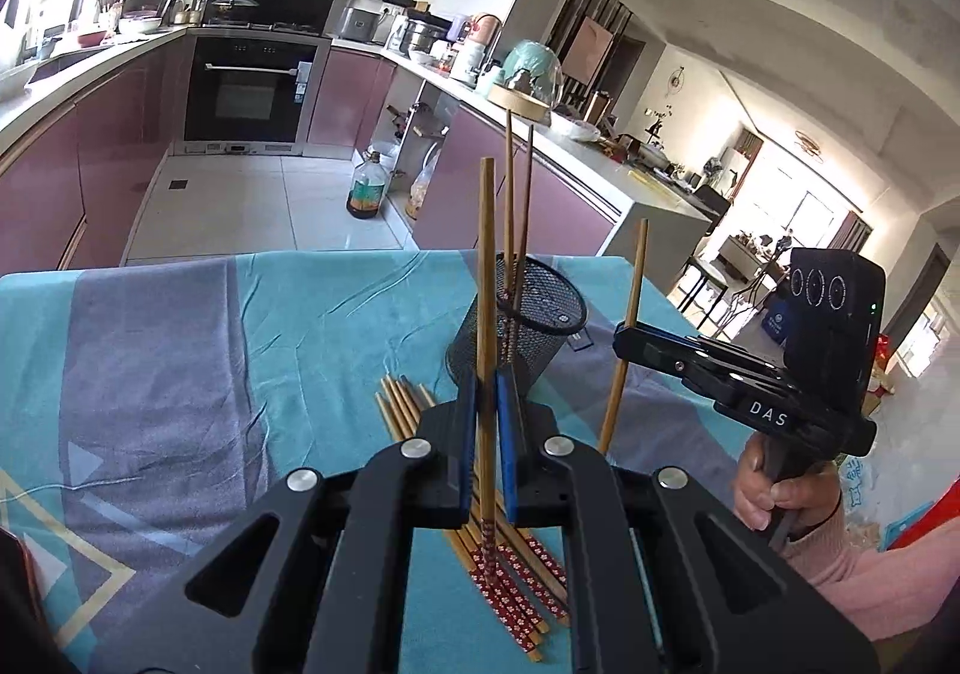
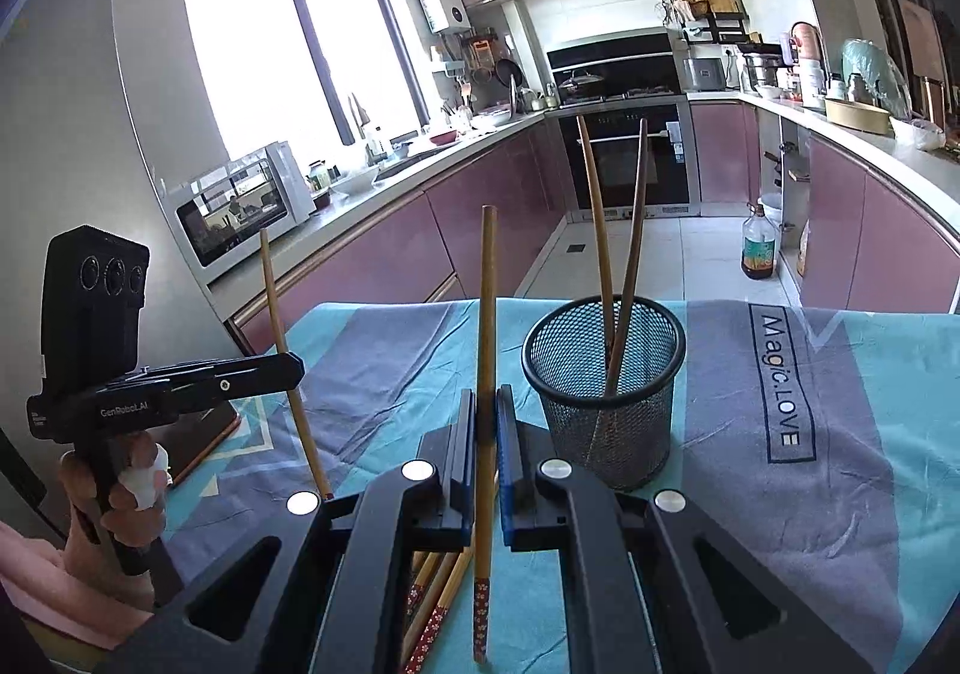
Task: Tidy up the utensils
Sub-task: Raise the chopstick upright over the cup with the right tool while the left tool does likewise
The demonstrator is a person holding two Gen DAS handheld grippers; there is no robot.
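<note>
Hiding the loose chopsticks (image 1: 516, 566), both claws pinch upright chopsticks.

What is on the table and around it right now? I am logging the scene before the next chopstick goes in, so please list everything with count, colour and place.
mesh cup: one, black, upright on the cloth, right of centre.
chopsticks in cup: two, brown, leaning and crossing.
loose chopsticks: a bundle, count unclear, tan with red patterned ends, flat on the cloth beside the cup.
tablecloth: one, teal and grey, printed "Magic.LOVE".
oil bottle: one, dark with green label, on the kitchen floor.
oven: one, black, built into pink cabinets.
microwave: one, white, on the counter by the window.
left gripper: black, shut on one raised chopstick.
right gripper: black, shut on another raised chopstick.
</note>
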